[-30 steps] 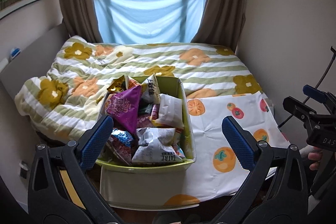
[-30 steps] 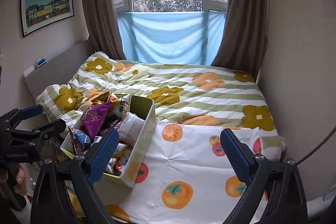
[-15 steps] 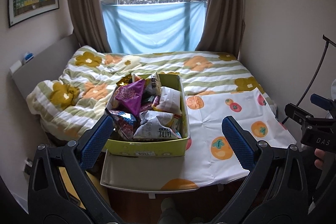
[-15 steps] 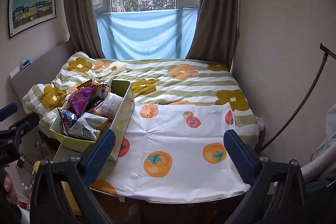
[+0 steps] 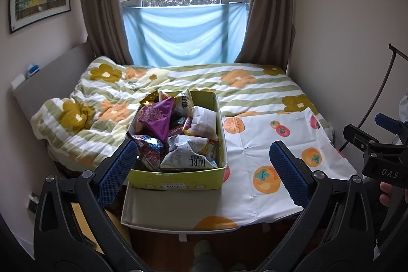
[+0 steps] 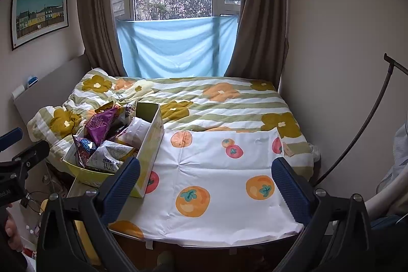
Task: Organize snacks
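Note:
A yellow-green cardboard box point(image 5: 178, 181) point(image 6: 150, 142) heaped with several snack bags stands at the left end of a small table. On top lie a purple bag point(image 5: 158, 120) point(image 6: 100, 125) and a white bag point(image 5: 186, 157) point(image 6: 109, 157). My left gripper point(image 5: 202, 171) hovers open in front of the box, nothing between its blue pads. My right gripper point(image 6: 205, 186) is open too, back from the table's front edge, empty. In the left wrist view the right gripper point(image 5: 377, 144) shows at the right edge.
A white cloth with orange fruit prints point(image 5: 275, 157) point(image 6: 216, 170) covers the table point(image 5: 178, 223). Behind it lies a bed with a floral striped duvet point(image 5: 229, 83) point(image 6: 224, 98). Walls close in on both sides, with a window and curtains behind. A dark curved rod point(image 6: 357, 134) leans at right.
Both grippers have pulled back and risen from the table; the box and cloth look smaller and farther. The right wrist view has swung right, with the box now at its left. Both stay open.

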